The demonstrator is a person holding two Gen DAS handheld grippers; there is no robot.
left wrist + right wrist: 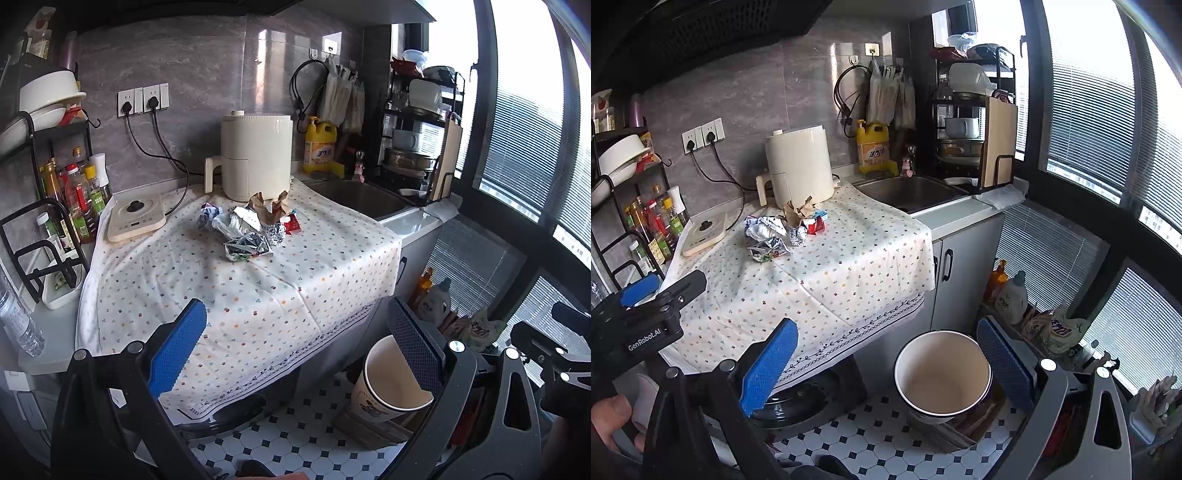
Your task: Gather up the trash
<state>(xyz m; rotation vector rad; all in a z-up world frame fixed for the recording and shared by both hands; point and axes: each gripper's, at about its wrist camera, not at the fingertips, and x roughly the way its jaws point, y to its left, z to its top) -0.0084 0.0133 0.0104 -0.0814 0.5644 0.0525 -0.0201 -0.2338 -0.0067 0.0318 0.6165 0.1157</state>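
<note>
A pile of trash [248, 229] lies on the dotted tablecloth [258, 288] in front of the cream appliance: crumpled foil, a brown paper bag [267, 208], a red carton [291, 223] and a shiny wrapper [246, 247]. The pile also shows in the right wrist view [779, 230]. A round, empty trash bin [943, 374] stands on the floor; it also shows in the left wrist view [393, 376]. My left gripper [295, 350] is open and empty, short of the table's near edge. My right gripper [886, 363] is open and empty, above the floor beside the bin.
A cream appliance [255, 155], an induction plate [135, 218] and a bottle rack [74, 195] stand at the back and left. A sink [354, 199] and dish rack [421, 140] are at the right. Detergent bottles [1010, 295] stand on the floor by the window.
</note>
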